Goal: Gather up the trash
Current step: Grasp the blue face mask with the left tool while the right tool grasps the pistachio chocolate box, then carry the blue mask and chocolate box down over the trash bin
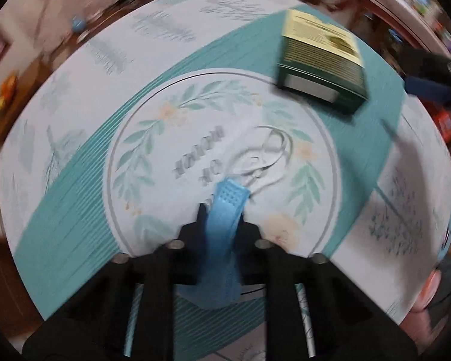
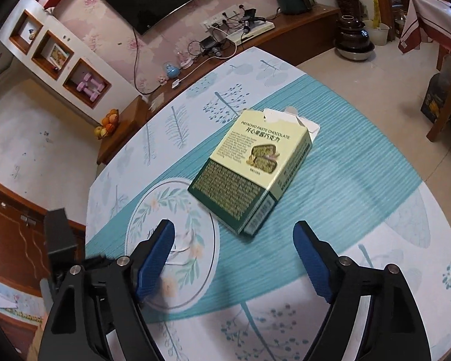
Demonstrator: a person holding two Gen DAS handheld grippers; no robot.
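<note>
An empty green and cream pistachio chocolate box [image 2: 249, 168] lies flat on the teal band of the tablecloth, its top flap open. It also shows in the left wrist view [image 1: 321, 63] at upper right. My left gripper [image 1: 222, 210] is shut on a blue face mask [image 1: 225, 231], whose white ear loops [image 1: 267, 156] trail on the cloth's round leaf print. My right gripper [image 2: 234, 234] is open and empty, just in front of the box's near end. Its fingers show in the left wrist view [image 1: 430, 81] at far right.
The table [image 2: 375, 264] wears a white and teal cloth with a round leaf motif [image 2: 177, 240]. A wooden TV bench [image 2: 219, 57] with cables stands behind it, with a fruit bowl [image 2: 108, 123] at left. My left gripper body [image 2: 60, 246] is at lower left.
</note>
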